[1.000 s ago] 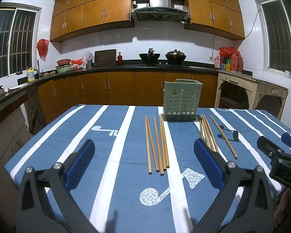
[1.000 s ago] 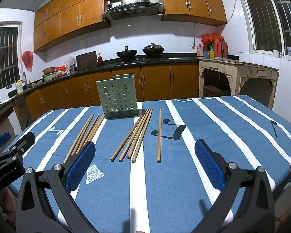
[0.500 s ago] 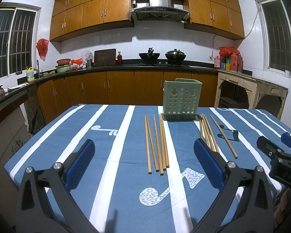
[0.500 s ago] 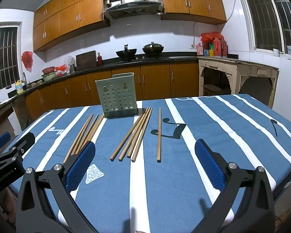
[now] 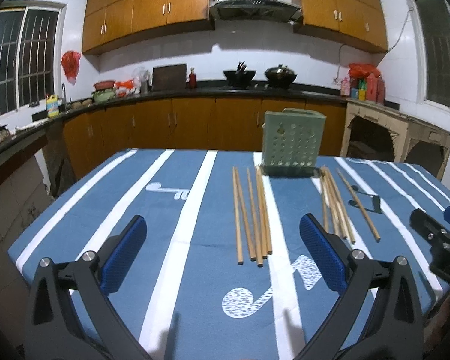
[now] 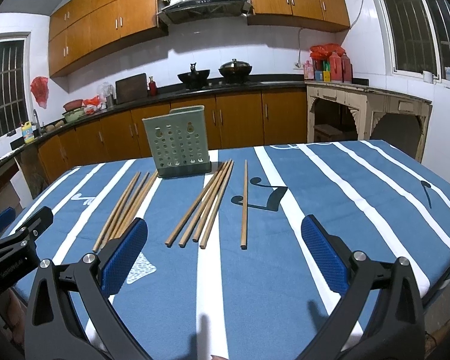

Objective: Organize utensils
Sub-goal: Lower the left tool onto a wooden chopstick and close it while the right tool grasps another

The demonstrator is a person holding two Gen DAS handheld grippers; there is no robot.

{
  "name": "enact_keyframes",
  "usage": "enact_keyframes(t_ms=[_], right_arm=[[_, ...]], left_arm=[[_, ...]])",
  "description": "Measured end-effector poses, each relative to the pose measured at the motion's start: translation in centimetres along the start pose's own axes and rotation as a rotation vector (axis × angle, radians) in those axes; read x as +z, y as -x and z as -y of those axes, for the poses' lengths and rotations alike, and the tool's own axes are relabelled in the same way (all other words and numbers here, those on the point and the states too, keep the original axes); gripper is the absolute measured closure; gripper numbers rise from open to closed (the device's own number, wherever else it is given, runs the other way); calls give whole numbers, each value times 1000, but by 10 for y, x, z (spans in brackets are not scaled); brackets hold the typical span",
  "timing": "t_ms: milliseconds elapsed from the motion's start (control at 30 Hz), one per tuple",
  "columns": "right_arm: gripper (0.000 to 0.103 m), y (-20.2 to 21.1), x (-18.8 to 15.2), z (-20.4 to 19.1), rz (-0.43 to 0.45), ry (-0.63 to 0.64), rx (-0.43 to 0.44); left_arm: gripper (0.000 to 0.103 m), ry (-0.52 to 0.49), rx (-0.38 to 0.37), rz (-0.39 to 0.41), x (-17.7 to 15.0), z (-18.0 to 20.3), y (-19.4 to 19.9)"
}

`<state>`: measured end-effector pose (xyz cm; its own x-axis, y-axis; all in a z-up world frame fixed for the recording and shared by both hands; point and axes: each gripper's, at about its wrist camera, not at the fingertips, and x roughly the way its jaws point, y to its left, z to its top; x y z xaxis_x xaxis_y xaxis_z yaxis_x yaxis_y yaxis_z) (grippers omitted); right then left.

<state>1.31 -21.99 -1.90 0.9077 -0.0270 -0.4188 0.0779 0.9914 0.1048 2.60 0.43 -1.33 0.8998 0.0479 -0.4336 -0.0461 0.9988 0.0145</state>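
Left wrist: our left tool (image 5: 222, 249) released, empty.
Right tool (image 6: 223, 249): released too.
Chopsticks (image 5: 253, 214): flat on tabletop (image 5: 129, 207), in reach.
Holder (image 5: 292, 145): upright behind, our target.

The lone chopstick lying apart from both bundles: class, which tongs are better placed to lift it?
Right. The lone chopstick lies just ahead between the open right tongs; the left tongs face another bundle.
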Motion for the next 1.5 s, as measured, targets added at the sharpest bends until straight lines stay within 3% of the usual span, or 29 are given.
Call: enact_keyframes(t_ms=[167,267,367,433,533,633,967,1133,1167,1367,1500], right_arm=[[2,-30,4,10,-104,-37,-16],[2,-57,7,22,-200,-107,-7],[21,-87,10,31,-297,-130,-18],[35,-104,10,29,-349,-117,-21],[47,-123,7,26,-410,-109,-31],[54,-135,4,24,-452,-94,-55],[63,-126,3,16,-452,-41,-80],[87,-140,9,28,-448,-44,-93],[92,-144,11,31,-451,-53,-90],[95,-162,22,51,-450,-128,-102],[95,-165,22,55,-443,-139,-108]], left_arm=[[4,20,0,-84,4,-10,-26],[4,52,-19,-175,8,-20,-53],[8,78,-36,-238,10,-29,-76],[23,68,-48,-265,12,-30,-87],[39,39,-75,-303,13,-26,-103],[47,21,-110,-346,14,-22,-117],[73,-16,-163,-485,1,-7,-153],[94,-38,-126,-488,5,-6,-161],[95,-41,-116,-488,7,-8,-165],[95,-40,-67,-466,21,-19,-192],[93,-34,-86,-464,25,-24,-199]])
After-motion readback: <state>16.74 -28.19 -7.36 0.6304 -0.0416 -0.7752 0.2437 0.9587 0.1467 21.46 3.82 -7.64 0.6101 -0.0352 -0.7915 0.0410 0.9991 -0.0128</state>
